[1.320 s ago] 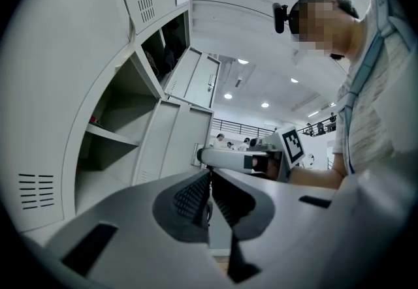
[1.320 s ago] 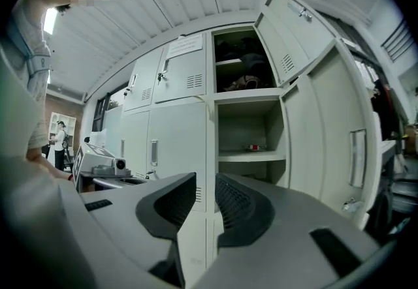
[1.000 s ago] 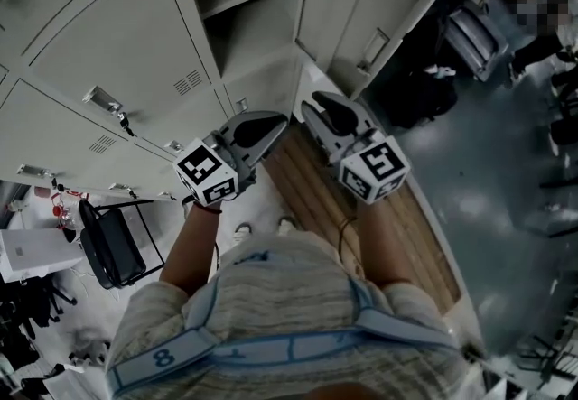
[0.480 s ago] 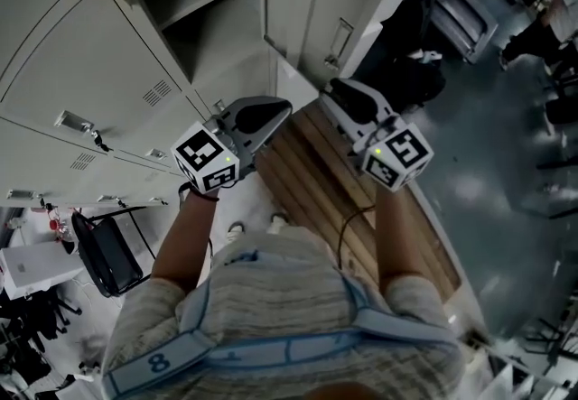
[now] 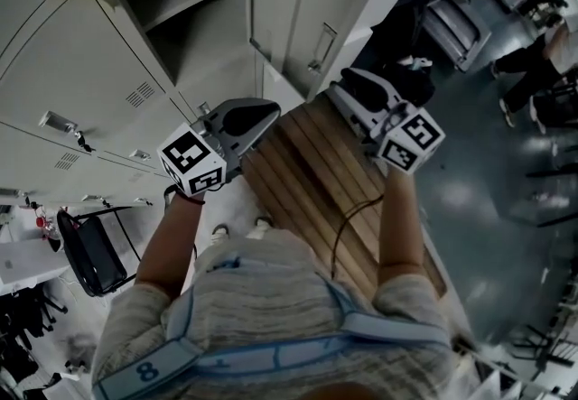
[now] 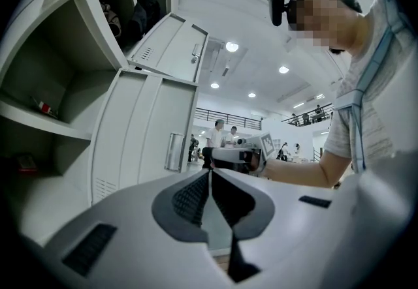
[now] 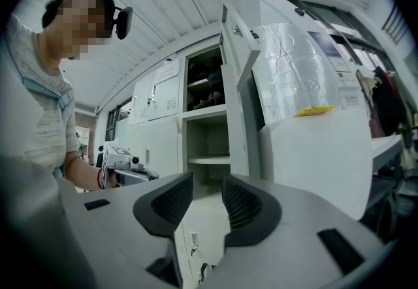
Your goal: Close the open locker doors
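A grey locker bank fills the head view's upper left. One compartment with a shelf stands open, its door swung out with a handle. My left gripper hovers below that compartment, shut and empty; its pads meet in the left gripper view, facing the open door. A second door is open higher up. My right gripper sits beside the door's outer edge, apart from it. Its jaws have just been opening, and nothing is between them.
A wooden slatted bench runs under both grippers. A black chair stands at the lower left. A black bag and a metal cart sit behind the door. People stand at the far right.
Both grippers have moved toward the open door, the right one farther up and right, so the gap between them has grown. The right jaws stand wider.
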### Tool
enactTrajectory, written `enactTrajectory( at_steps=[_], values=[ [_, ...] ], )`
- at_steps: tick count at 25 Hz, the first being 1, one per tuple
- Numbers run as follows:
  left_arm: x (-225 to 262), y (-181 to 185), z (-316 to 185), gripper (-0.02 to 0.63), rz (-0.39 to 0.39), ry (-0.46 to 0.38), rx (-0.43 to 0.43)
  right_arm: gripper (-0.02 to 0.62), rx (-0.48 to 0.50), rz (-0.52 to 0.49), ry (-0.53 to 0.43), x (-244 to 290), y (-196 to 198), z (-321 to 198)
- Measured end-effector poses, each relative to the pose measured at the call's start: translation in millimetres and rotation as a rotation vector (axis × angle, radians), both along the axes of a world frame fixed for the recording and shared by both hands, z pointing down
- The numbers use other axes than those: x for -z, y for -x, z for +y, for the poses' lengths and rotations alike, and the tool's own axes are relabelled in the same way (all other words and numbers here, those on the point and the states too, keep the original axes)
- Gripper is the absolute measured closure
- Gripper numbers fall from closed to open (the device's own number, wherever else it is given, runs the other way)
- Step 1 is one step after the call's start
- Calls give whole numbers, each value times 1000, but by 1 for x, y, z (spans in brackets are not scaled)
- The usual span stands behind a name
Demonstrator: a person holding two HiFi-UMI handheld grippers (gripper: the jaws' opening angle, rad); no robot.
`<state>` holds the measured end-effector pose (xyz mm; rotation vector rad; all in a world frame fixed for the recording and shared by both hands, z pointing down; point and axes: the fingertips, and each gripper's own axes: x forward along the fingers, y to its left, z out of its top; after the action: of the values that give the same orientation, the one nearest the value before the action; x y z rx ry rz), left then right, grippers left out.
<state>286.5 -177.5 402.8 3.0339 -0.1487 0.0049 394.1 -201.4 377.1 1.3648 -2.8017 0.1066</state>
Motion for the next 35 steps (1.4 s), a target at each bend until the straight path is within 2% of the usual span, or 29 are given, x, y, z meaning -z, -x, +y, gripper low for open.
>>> enactTrajectory(
  at_steps=[14,18,24,35],
  values=[
    [8,-21,-7,601,24,10,-12,479,37,60,13,-4,-19,-44],
    [8,-21,-7,601,24,16,-12,479,106,52,15,-3,-19,-51],
    [5,-14,-7,601,10,18,-6,479,269,12,27,-1,-15,-56],
    [7,-5,-9,601,17,18,8,479,330,50,25,-2,4,-57]
  ],
)
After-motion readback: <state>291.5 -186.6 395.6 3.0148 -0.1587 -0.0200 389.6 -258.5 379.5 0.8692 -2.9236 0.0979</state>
